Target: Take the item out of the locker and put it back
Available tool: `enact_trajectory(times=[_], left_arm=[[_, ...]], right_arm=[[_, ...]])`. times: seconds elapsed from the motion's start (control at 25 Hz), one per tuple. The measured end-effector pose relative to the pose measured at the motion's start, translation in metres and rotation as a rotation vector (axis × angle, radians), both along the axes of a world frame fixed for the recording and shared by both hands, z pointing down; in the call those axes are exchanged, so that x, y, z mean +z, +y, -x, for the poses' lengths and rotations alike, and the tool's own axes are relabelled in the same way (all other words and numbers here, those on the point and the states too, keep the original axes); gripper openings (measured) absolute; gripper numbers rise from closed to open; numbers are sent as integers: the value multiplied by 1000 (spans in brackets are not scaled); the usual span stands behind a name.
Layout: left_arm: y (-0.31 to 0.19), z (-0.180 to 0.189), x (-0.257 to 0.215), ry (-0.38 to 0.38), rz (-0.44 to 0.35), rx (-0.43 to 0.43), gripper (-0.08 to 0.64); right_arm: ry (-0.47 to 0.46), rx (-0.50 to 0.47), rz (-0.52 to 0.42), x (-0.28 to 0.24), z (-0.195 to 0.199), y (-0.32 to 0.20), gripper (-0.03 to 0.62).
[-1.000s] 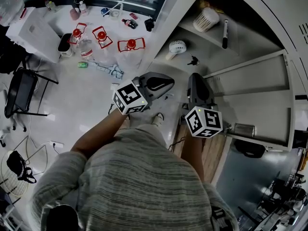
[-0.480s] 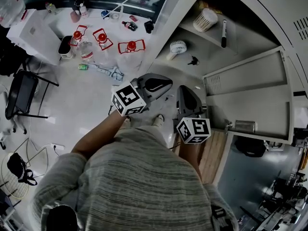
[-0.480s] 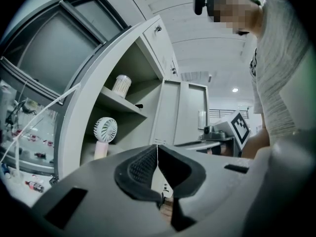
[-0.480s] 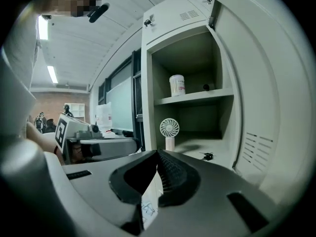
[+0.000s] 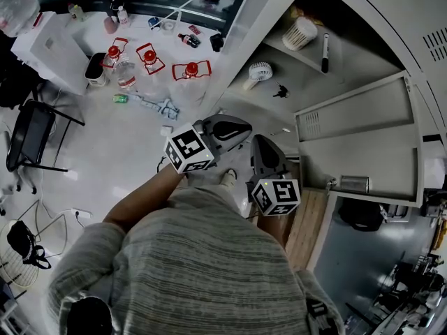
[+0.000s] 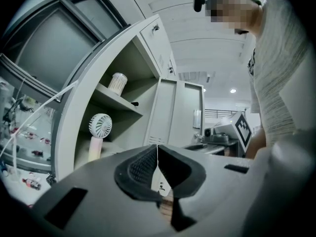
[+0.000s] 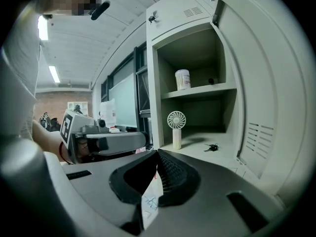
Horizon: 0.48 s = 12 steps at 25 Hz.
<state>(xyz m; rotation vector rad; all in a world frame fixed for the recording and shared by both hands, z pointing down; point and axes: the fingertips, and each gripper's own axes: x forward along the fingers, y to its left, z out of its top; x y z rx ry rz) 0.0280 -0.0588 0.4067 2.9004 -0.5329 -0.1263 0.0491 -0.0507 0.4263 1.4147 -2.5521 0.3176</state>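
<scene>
Outside the locker (image 7: pixel 153 73), left gripper (image 6: pixel 157 148) and right gripper (image 7: pixel 157 154) sit closed and empty; reaching in like that could topple the fan (image 7: pixel 176 127) rather than grasp it.

The pale glossy floor (image 5: pixel 119 152) carries a black chair (image 5: pixel 31 135) and a white cabinet (image 5: pixel 49 47) at the left, with a strip of wooden flooring (image 5: pixel 307 222) further right. Overhead, long strip lights (image 7: pixel 53 74) run along a white ceiling (image 7: pixel 74 48) above a brick wall (image 7: pixel 49 102).

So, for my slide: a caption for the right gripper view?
Shut hand-held gripper faces an open locker holding a fan, keys and a cup.
</scene>
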Motion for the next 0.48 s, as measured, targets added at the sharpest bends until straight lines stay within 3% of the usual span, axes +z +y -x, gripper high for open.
enact_trajectory(times=[0.48], left_arm=[[11,5,3,7,11,8,9]], right_arm=[[16,-15,20,5,10,11,25]])
